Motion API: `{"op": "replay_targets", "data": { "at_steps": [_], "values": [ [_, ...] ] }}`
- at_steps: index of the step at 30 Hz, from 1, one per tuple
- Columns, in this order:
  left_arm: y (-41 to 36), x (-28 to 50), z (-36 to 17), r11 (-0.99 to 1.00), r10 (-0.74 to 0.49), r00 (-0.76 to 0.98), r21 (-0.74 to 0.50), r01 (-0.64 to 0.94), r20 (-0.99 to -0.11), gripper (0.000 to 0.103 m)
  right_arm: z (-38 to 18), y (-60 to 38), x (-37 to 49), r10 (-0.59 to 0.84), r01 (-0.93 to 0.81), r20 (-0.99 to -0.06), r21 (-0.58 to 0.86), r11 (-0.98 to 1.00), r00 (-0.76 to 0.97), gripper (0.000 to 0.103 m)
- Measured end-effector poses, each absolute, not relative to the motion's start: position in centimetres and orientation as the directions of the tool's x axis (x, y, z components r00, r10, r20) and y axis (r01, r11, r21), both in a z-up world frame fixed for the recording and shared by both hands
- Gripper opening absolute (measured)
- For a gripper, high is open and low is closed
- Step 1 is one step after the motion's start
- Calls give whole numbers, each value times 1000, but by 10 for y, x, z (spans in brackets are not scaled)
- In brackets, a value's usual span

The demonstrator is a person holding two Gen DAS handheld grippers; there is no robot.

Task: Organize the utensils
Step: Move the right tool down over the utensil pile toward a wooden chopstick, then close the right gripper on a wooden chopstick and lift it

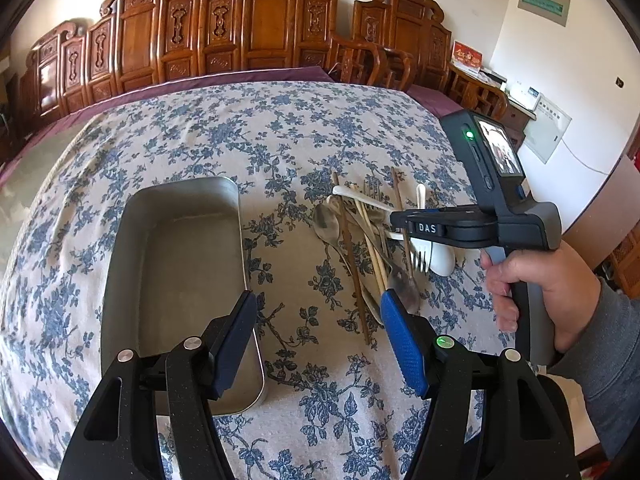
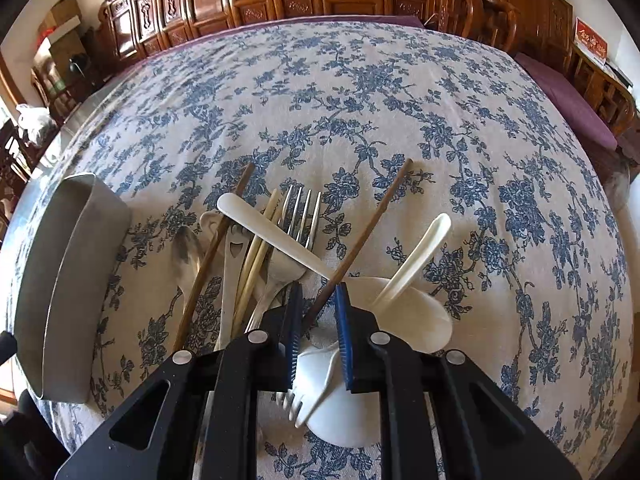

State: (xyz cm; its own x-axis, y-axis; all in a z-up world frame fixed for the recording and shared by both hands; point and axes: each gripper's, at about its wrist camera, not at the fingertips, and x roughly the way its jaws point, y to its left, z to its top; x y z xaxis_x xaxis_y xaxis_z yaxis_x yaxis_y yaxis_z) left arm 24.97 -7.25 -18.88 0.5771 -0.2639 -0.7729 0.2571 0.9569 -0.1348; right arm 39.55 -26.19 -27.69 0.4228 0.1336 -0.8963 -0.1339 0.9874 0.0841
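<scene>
A pile of utensils point(image 1: 372, 236) lies on the floral tablecloth: metal spoons, a metal fork point(image 2: 302, 212), brown and pale chopsticks, white plastic spoons and a white plastic fork point(image 2: 308, 396). An empty metal tray point(image 1: 176, 280) lies left of the pile. My left gripper point(image 1: 320, 320) is open, hovering between tray and pile. My right gripper point(image 2: 318, 300) is low over the pile, jaws partly open around a brown chopstick point(image 2: 360, 240) and the white fork's handle, not clamped. It shows in the left wrist view point(image 1: 400, 222) reaching in from the right.
The tray also shows at the left of the right wrist view point(image 2: 68, 280). A white ceramic spoon point(image 2: 412, 260) rests beside the right gripper. Carved wooden chairs point(image 1: 240, 28) line the table's far side. The tablecloth point(image 2: 360, 100) stretches beyond the pile.
</scene>
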Motion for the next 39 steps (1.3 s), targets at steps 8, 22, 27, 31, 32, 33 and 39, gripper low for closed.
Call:
{"op": "replay_targets", "data": {
  "at_steps": [8,22,27,31,32,33,39],
  "values": [
    [-71,249,-186,959,-255,581,-124,255,-773,62,-270,-271,389,140,-82,-888,116,990,437,6],
    [-110,270,-206,948,-247,532,-87,307,-810,46,-223,-313,324,197,-129,-812,151,980,550,6],
    [-128,288,-224,945,-237,494,-81,317,-836,37,-228,-332,302,203,-129,-802,158,979,562,6],
    [-138,304,-237,948,-221,473,-73,310,-853,27,-234,-339,294,186,-138,-806,131,982,561,6],
    [-139,308,-240,949,-217,471,-71,307,-855,25,-234,-340,294,183,-139,-806,126,982,563,6],
    [-140,312,-242,950,-212,468,-69,304,-858,24,-234,-343,294,180,-137,-805,123,983,566,6],
    [-143,334,-254,959,-204,450,-84,271,-869,18,-234,-351,295,189,-127,-802,142,982,567,6]
  ]
}}
